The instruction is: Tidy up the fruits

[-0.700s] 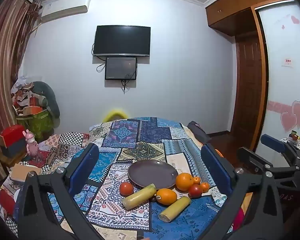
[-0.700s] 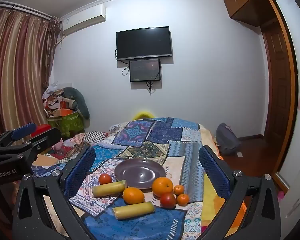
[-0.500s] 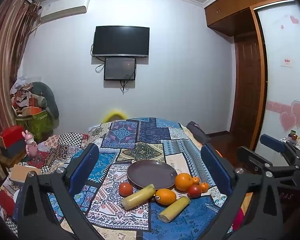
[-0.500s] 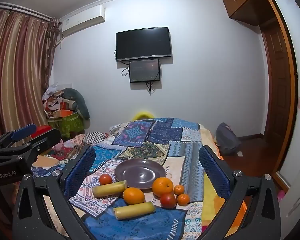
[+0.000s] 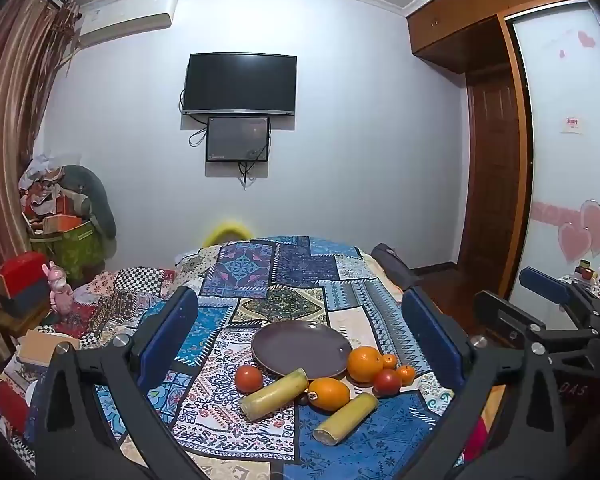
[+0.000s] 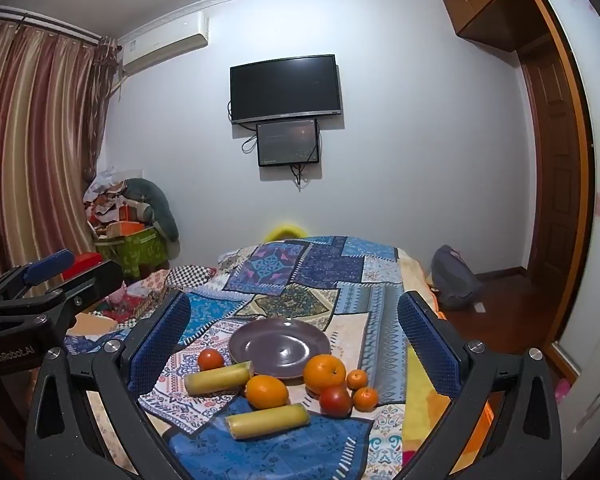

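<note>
You held the left hand-held gripper (image 5: 300,336) and right hand-held gripper (image 6: 296,332) spread wide above fruit beside a purple plate (image 6: 279,345) on the bed (image 6: 352,280).

- The right gripper (image 6: 294,340) is held above the near end of a patchwork cloth (image 6: 352,280), its blue-padded fingers (image 6: 160,340) spread wide with nothing between them.
- A purple plate (image 6: 279,346) lies on the cloth, bare of fruit.
- Left of the plate sits a tomato (image 6: 211,359); a yellow cylinder (image 6: 219,378) lies just near of it, its end against the plate's rim.
- A large orange (image 6: 324,373) overlaps the plate's near right edge.
- Nearer, another orange (image 6: 267,391) sits beside a second yellow cylinder (image 6: 268,421).
- A red apple (image 6: 335,401) and two small mandarins (image 6: 357,379) cluster at the right.
- The left gripper (image 6: 48,280) shows at far left.
</note>
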The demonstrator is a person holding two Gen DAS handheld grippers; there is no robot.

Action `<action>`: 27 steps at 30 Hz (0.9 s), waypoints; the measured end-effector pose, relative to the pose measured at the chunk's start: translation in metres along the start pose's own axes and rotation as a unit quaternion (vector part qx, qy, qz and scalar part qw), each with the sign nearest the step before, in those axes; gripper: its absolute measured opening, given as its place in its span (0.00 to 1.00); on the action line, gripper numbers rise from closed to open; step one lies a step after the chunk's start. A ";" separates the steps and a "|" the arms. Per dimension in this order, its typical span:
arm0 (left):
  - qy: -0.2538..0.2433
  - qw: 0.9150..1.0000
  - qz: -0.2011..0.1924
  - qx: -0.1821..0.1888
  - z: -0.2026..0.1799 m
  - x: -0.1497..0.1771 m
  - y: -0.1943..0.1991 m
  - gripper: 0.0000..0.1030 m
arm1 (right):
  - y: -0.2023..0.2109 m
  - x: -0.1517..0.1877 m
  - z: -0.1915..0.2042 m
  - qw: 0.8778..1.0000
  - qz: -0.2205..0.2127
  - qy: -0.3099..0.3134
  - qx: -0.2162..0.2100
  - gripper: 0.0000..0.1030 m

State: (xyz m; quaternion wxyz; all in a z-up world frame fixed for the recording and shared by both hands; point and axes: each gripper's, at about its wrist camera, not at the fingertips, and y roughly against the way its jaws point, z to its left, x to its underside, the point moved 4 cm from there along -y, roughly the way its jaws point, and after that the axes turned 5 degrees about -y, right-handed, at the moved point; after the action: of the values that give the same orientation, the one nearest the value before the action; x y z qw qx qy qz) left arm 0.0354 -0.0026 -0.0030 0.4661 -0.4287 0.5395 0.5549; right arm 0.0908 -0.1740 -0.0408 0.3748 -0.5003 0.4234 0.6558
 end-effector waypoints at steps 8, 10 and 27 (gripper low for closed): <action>0.002 1.000 0.001 0.000 0.000 0.001 -0.001 1.00 | 0.003 -0.003 -0.001 1.000 -0.003 0.000 0.001 1.00; 0.004 1.000 0.000 0.000 0.001 0.001 -0.001 1.00 | 0.004 -0.005 -0.001 1.000 -0.005 0.003 0.003 1.00; 0.004 1.000 -0.001 0.000 0.003 0.001 -0.001 1.00 | 0.004 -0.003 0.001 1.000 -0.004 0.002 0.001 1.00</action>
State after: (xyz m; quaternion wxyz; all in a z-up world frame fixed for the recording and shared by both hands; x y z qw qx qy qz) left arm 0.0357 0.0000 -0.0044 0.4642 -0.4312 0.5409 0.5532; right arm 0.0874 -0.1746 -0.0364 0.3775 -0.5028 0.4224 0.6529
